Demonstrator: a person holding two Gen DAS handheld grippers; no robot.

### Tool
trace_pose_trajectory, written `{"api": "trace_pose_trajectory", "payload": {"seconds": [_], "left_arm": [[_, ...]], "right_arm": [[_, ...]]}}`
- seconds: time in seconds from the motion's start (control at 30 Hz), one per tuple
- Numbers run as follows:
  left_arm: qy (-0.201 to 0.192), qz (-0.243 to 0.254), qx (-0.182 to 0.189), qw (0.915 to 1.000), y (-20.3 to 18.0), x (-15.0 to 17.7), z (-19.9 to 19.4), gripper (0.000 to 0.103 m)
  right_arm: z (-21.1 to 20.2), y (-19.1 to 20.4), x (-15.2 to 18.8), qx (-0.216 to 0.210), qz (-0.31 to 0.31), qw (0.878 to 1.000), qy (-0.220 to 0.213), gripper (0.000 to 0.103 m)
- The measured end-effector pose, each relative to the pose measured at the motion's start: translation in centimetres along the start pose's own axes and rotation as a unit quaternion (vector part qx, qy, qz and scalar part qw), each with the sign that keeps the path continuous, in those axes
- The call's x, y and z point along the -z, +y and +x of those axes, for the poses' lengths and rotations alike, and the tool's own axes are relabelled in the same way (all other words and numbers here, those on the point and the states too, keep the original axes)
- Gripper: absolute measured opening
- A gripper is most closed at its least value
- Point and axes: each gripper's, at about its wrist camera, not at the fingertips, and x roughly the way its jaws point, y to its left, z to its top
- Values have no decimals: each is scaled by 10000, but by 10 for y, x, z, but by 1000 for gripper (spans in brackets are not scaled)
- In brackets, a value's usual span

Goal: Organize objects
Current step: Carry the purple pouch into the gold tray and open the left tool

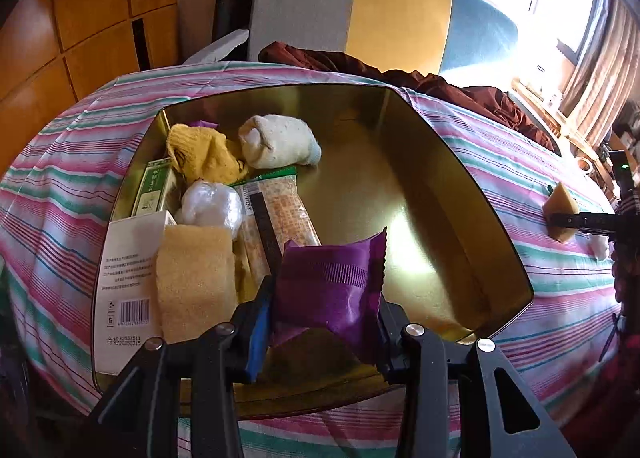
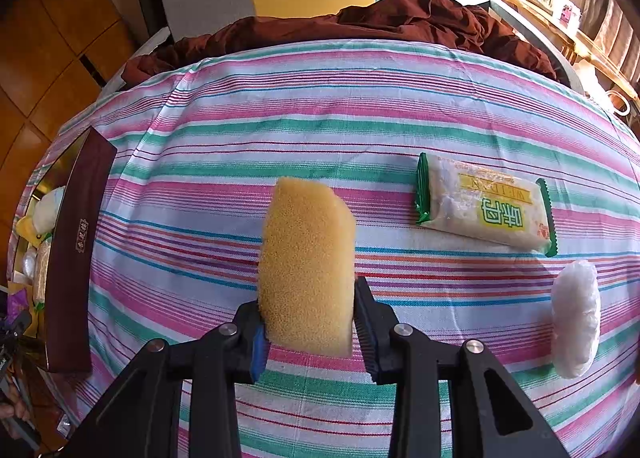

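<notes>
My left gripper is shut on a purple snack packet and holds it over the near part of a gold tin box. The box holds a yellow sponge, a white carton, a cracker pack, a clear wrapped ball, a yellow sock and a white sock. My right gripper is shut on another yellow sponge, upright above the striped cloth. It also shows in the left wrist view, right of the box.
A green-edged snack pack and a white wrapped puff lie on the cloth at the right. The box's dark maroon side stands at the left. A brown garment lies at the far edge, before a grey, yellow and blue backrest.
</notes>
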Motion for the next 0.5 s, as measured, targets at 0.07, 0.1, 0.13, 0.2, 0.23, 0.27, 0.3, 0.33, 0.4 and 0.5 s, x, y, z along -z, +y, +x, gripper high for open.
{"api": "trace_pose_trajectory", "payload": {"seconds": [0.07, 0.1, 0.13, 0.2, 0.23, 0.27, 0.3, 0.33, 0.4, 0.5], "left_arm": [[31, -28, -15, 10000, 2, 1, 2, 43], [68, -37, -10, 10000, 2, 2, 4, 44], [97, -51, -7, 9999, 3, 3, 5, 46], [160, -93, 35, 9998, 3, 5, 6, 51], [166, -109, 49, 9998, 3, 6, 6, 52], [157, -117, 45, 9998, 3, 7, 5, 53], [149, -121, 56, 9998, 3, 6, 5, 54], [131, -122, 63, 9998, 3, 6, 3, 55], [66, -97, 28, 9999, 1, 6, 0, 55], [-63, -66, -64, 9999, 0, 3, -8, 56]], "right_arm": [[0, 0, 0, -5, 6, 10000, -1, 36], [-1, 0, 0, -4, 6, 10000, -5, 36], [-1, -1, 0, -11, 15, 10000, -6, 36], [-1, -3, 0, -41, 85, 10000, -2, 36], [-2, -4, 0, -67, 130, 9999, -1, 36], [-2, -5, 0, -78, 161, 9998, -1, 36], [-3, -5, 0, -78, 177, 9998, -12, 36], [-4, -5, 0, -67, 177, 9998, -26, 36], [-5, -5, 0, -43, 174, 9998, -53, 36], [-8, -4, 0, 6, 135, 9998, -129, 35]]}}
